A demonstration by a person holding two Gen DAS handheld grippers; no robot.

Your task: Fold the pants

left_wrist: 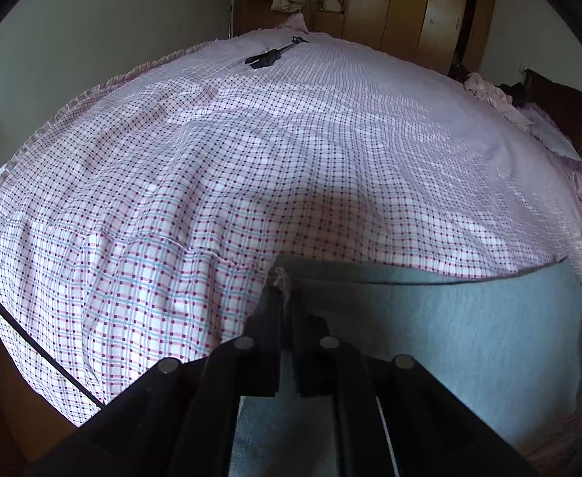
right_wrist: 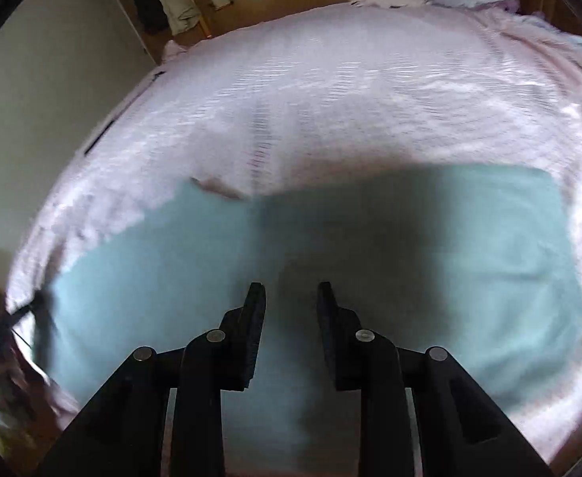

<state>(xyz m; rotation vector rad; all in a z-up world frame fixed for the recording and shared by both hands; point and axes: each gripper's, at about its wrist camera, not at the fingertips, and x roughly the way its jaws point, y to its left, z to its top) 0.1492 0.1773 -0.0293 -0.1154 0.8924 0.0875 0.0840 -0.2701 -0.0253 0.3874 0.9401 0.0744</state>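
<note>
The light blue pants lie spread flat on the bed in the right wrist view, which is blurred. My right gripper is open and empty just above them. In the left wrist view my left gripper is shut on an edge of the pants, whose cloth is pinched and bunched between the fingers and stretches off to the right. The left gripper also shows as a dark blur at the far left of the right wrist view.
The bed carries a pink and white checked cover. A black tool lies at its far side. A wooden wardrobe with hanging clothes stands behind. Pillows and pink cloth lie at the far right.
</note>
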